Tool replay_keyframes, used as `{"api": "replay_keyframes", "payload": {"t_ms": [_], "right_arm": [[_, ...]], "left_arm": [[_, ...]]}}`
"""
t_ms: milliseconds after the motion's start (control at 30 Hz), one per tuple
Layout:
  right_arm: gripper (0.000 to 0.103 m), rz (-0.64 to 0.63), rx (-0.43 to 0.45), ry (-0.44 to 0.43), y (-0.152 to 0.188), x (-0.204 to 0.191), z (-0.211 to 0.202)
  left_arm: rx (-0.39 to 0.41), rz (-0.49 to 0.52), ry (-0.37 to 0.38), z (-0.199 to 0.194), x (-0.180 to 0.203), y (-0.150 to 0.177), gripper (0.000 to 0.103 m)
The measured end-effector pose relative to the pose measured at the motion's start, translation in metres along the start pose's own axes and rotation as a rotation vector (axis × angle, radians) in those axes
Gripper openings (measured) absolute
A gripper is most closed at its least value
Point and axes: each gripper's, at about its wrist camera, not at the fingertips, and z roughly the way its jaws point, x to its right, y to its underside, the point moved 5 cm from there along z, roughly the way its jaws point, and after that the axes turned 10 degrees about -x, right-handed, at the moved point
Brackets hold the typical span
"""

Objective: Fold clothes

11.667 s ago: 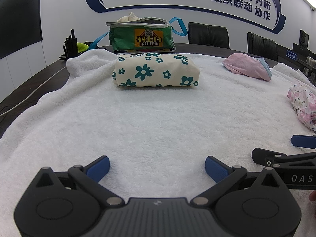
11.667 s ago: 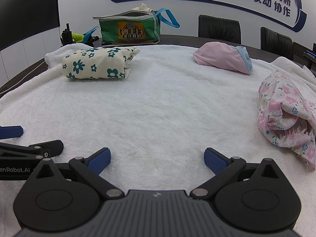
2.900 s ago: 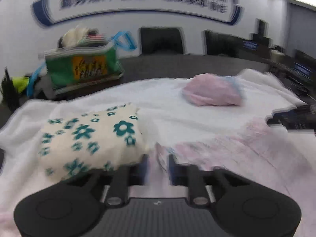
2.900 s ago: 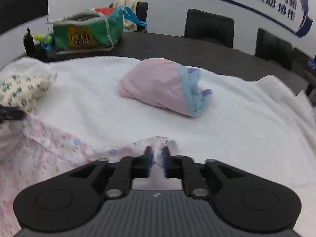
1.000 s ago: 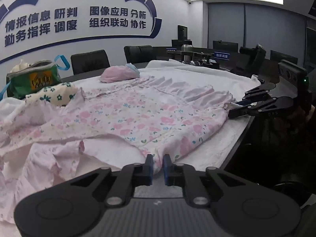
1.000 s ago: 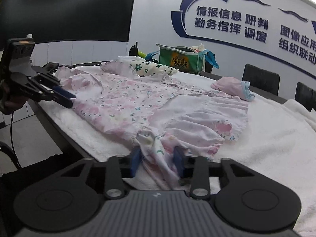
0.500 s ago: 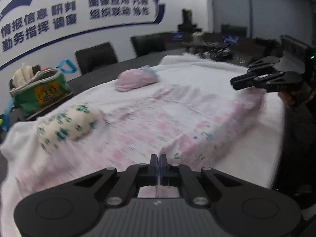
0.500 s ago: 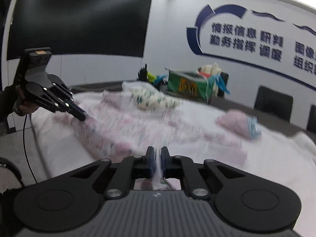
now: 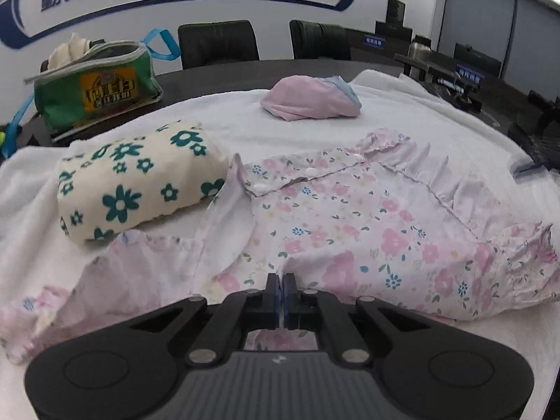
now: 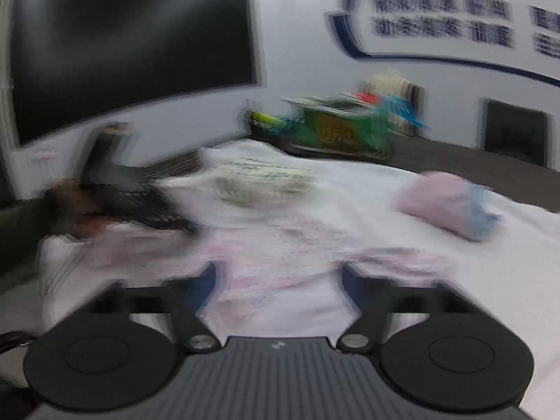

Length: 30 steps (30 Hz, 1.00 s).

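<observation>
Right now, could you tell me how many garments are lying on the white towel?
3: the folded green-flowered bundle at left, the pink bundle at the far side, and the pink floral dress spread out in front. More could be hidden out of frame.

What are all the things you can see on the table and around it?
Dress: one, pink with flowers, spread out on the towel, near edge.
Bundle: one, cream with green flowers, folded, left of the dress.
Pink bundle: one, pink with a blue edge, folded, far side of the towel.
Towel: one, white, covering the table.
Bag: one, green with blue straps, on the dark table behind the towel.
Chairs: at least two, black, by the wall.
Screen: one, black, on the wall.
Left tool: one, black, shut on the dress hem.
Right tool: one, black with blue tips, open over the dress; blurred.
Hand: one, holding the left tool, blurred.
</observation>
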Motion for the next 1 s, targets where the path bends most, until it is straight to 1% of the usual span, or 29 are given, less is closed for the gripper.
{"api": "replay_keyframes", "payload": {"t_ms": [33,67,100,133,167,200,233,267,300,367,400,433,500,533,567,600,633,700,733,767,800,833,867,900,933,967,1000], "right_arm": [[0.092,-0.054,-0.012,-0.016,0.011,-0.018,-0.003],[0.091,-0.112,-0.033,-0.004,0.023,-0.034,-0.005],[0.091,-0.162,-0.057,0.029,0.032,-0.044,-0.002],[0.084,-0.209,-0.081,0.067,0.04,-0.051,0.001],[0.054,-0.229,-0.107,0.096,0.045,-0.054,0.004],[0.029,-0.211,-0.103,0.101,0.043,-0.049,0.004],[0.002,-0.182,-0.085,0.098,0.038,-0.042,0.003],[0.0,-0.153,-0.068,0.094,0.032,-0.034,0.002],[0.0,-0.125,-0.05,0.091,0.027,-0.027,0.001],[0.0,-0.044,-0.005,0.099,0.006,-0.002,-0.003],[0.0,-0.026,-0.005,0.121,-0.002,0.01,-0.001],[0.0,-0.017,-0.036,0.158,-0.007,0.023,0.009],[0.002,0.003,-0.107,0.224,-0.008,0.046,0.033],[0.013,0.025,-0.156,0.253,-0.006,0.056,0.046],[0.037,0.051,-0.212,0.281,-0.003,0.066,0.058],[0.049,0.082,-0.256,0.344,0.0,0.075,0.065],[0.06,0.11,-0.267,0.417,0.002,0.081,0.062],[0.06,0.161,-0.221,0.5,0.002,0.085,0.041],[0.06,0.185,-0.178,0.523,0.001,0.083,0.023],[0.06,0.187,-0.117,0.51,0.001,0.074,0.002],[0.06,0.161,-0.066,0.46,0.001,0.061,-0.015],[0.058,0.097,-0.044,0.383,0.005,0.041,-0.023],[0.058,0.022,-0.03,0.3,0.01,0.019,-0.027],[0.059,-0.053,-0.016,0.215,0.016,-0.003,-0.032],[0.06,-0.159,-0.043,0.187,0.025,-0.023,-0.026],[0.061,-0.277,-0.085,0.179,0.036,-0.042,-0.015],[0.061,-0.374,-0.131,0.208,0.046,-0.053,-0.004]], "left_arm": [[0.004,-0.004,0.006,0.0,-0.001,0.001,0.001],[0.007,-0.003,0.006,-0.001,-0.001,0.001,0.001],[0.01,0.005,0.005,-0.002,0.001,0.001,0.001],[0.013,0.012,0.003,-0.003,0.003,0.0,0.001],[0.016,0.017,-0.001,-0.003,0.004,-0.001,0.001],[0.019,0.02,-0.005,-0.004,0.006,-0.002,0.001],[0.023,0.019,-0.01,-0.006,0.006,-0.003,0.001],[0.028,0.018,-0.015,-0.007,0.006,-0.004,0.001],[0.031,0.015,-0.02,-0.008,0.006,-0.006,0.001],[0.032,-0.001,-0.033,-0.008,0.004,-0.008,0.001],[0.029,-0.007,-0.043,-0.006,0.004,-0.009,0.001],[0.026,-0.007,-0.065,-0.004,0.005,-0.01,0.001],[0.024,-0.005,-0.135,-0.002,0.007,-0.008,0.003],[0.023,-0.006,-0.17,-0.002,0.009,-0.008,0.007],[0.03,-0.008,-0.203,-0.007,0.01,-0.006,0.009],[0.057,0.003,-0.229,-0.017,0.013,-0.004,0.009],[0.087,0.017,-0.248,-0.029,0.016,-0.001,0.01],[0.147,0.061,-0.254,-0.054,0.026,0.008,0.013],[0.143,0.101,-0.255,-0.051,0.03,0.012,0.019],[0.139,0.14,-0.255,-0.049,0.035,0.016,0.028],[0.135,0.18,-0.256,-0.046,0.04,0.02,0.034],[0.131,0.219,-0.256,-0.044,0.044,0.024,0.044],[0.127,0.259,-0.257,-0.041,0.049,0.028,0.047],[0.123,0.298,-0.257,-0.039,0.054,0.032,0.047],[0.119,0.338,-0.258,-0.036,0.058,0.036,0.046],[0.115,0.377,-0.258,-0.034,0.063,0.04,0.046],[0.111,0.417,-0.258,-0.031,0.068,0.044,0.046]]}}
